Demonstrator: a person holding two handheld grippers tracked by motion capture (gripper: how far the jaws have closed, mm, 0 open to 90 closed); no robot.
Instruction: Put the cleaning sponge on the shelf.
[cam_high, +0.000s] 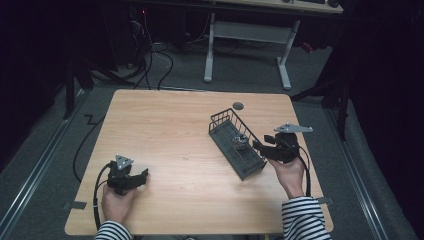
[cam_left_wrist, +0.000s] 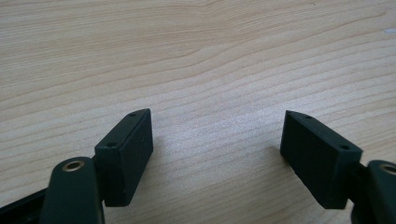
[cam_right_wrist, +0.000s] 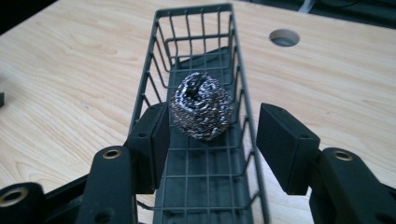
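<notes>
Dim room around an evenly lit table (cam_high: 165, 130); soft shadows, slightly grainy views, near parts faintly blurred.

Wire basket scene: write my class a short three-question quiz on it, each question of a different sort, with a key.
1. True or false: the steel wool scourer lies inside the wire basket.
2. Multiple choice: the right gripper is A) shut on the scourer, B) open, with one jaw inside the basket and one outside its wall, C) resting flat on the bare wooden table.
3. Fill in: the left gripper is open over bare ____.

Key: 1 true; 2 B; 3 table.
</notes>
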